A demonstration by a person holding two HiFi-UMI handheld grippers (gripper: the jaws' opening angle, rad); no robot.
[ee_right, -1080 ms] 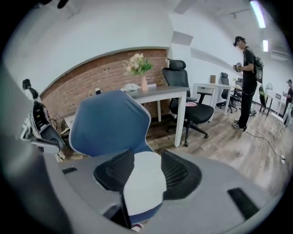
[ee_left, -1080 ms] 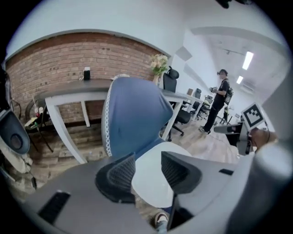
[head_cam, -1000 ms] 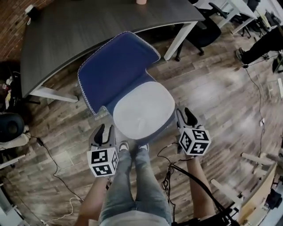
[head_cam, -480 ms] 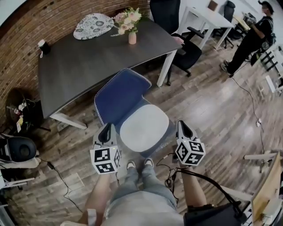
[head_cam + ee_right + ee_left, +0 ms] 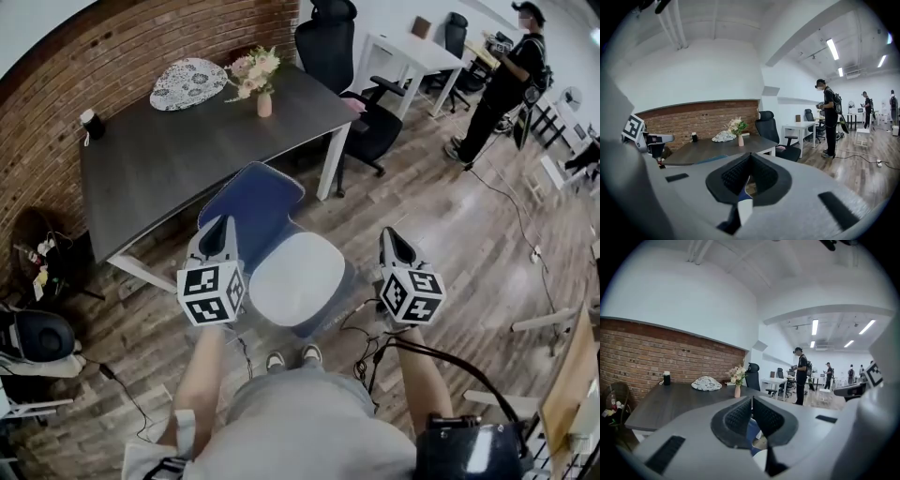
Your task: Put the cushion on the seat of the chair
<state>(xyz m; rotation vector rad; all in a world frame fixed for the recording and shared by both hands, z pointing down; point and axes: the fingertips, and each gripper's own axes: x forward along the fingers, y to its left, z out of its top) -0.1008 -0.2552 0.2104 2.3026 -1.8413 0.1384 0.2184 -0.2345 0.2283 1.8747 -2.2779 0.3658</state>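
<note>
On the chair seat: we find the pale cushion [image 5: 298,278] lying flat on the seat of the blue chair [image 5: 248,202]. It covers most of the seat, and its rear edge meets the foot of the backrest. We judge the placing done.
Left claw [image 5: 221,225]: clenched on nothing. Its jaws have just been closing, and the left gripper view shows the ribbed pads met with no object between them.
Right claw [image 5: 389,234]: likewise clenched and empty, its jaws having just been closing. Past its pads we see only a sliver of blue and white.
Cushion relative to the claws: it lies between the two and below them. In the head view the left claw shows against the backrest's left edge, and the right claw shows over the wooden floor [image 5: 450,234] off the cushion's right side. Neither touches the cushion.
Why so held: we read two empty claws, one on each side and clear of the seat, as a release posture. The cushion rests by its own weight and needs no grip. Both gripper views look nearly level across the room, not down at the seat.
Chair: its backrest faces the dark table [image 5: 187,141] and its seat opens towards the person, which leaves the front free for laying the cushion.
Table: it carries a vase of flowers [image 5: 263,94] and has no part in the task.
</note>
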